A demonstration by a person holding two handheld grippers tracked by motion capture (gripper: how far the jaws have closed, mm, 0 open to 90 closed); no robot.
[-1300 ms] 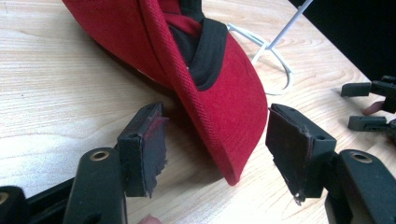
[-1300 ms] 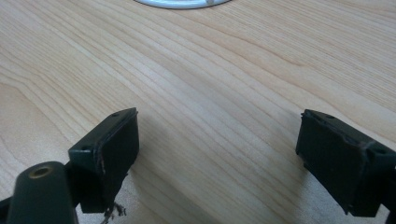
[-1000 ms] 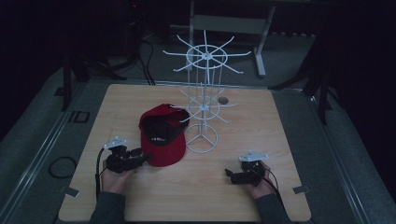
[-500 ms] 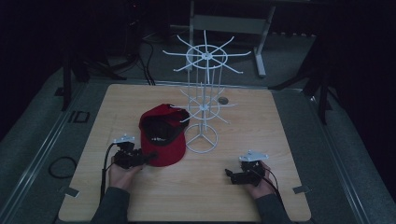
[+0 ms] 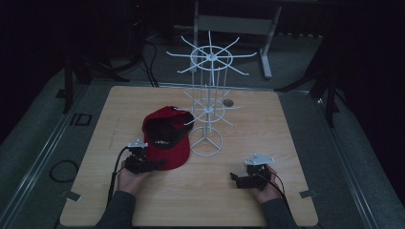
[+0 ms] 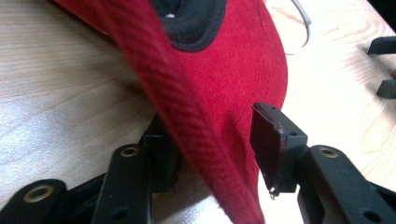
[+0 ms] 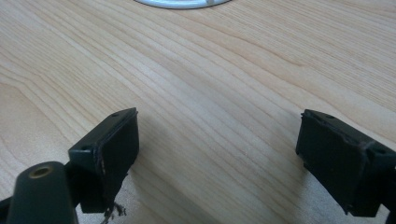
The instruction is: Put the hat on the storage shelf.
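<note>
Red cap [image 6: 219, 88] brim between left gripper [image 6: 210, 149] closing jaws (not yet clamped); right gripper [image 7: 219, 158] gaping, resting on table [image 5: 286, 124].

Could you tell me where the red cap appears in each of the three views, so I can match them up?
High view: the red cap lies left of centre on the table, beside the white wire rack.
Left gripper view: its brim runs from the top to the bottom edge, between the left tongs.
Right gripper view: not in it.
Shared landmark: the rack's round white base, top edge in the right gripper view.
</note>
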